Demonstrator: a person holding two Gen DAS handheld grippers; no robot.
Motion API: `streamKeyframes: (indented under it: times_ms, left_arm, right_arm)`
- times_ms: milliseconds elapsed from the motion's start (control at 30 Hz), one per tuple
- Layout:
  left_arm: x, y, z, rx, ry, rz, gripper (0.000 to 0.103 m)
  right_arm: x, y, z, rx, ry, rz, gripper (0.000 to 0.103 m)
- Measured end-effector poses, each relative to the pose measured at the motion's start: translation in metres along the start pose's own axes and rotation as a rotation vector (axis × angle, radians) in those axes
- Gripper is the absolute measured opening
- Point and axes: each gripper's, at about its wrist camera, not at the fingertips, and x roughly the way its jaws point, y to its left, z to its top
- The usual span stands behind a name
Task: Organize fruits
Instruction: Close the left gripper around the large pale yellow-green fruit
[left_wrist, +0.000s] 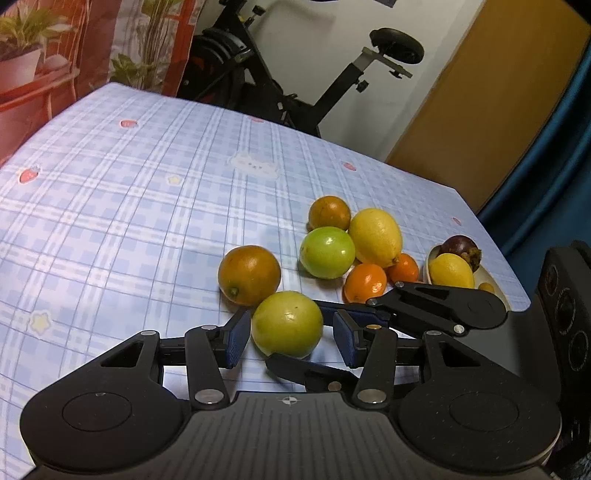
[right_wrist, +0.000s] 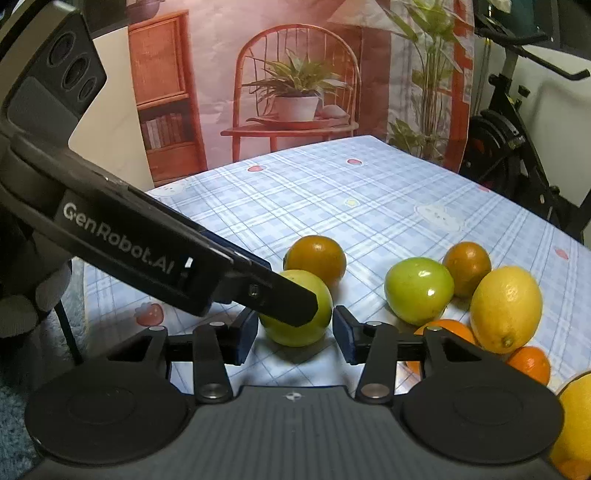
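1. The left gripper stands open around a yellow-green fruit on the checked tablecloth; its left pad looks to be touching the skin, its right pad apart.
2. The right gripper is open about the same fruit, coming from another side.
3. Just beyond the pads lies a brownish orange.
4. Farther ahead, right of the left gripper, cluster a green fruit, a lemon and small oranges.
5. A dish holds another lemon; its other contents are hard to identify.

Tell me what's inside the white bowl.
The white bowl holds a lemon, a dark purple fruit and something small and yellow. The right hand-held gripper covers its near part.
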Motion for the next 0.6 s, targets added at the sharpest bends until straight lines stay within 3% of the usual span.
streamKeyframes:
  times_ms: [200,600]
  left_arm:
    - [0.009,0.005,-0.002,-0.019,0.017,-0.008,0.05]
    - [0.016,-0.005,-0.006,0.037,0.021,-0.032,0.049]
  right_arm:
    - [0.004,-0.002,-0.002,0.034,-0.003,0.002,0.048]
    - [0.0,0.0,-0.008,0.052,-0.012,-0.025,0.049]
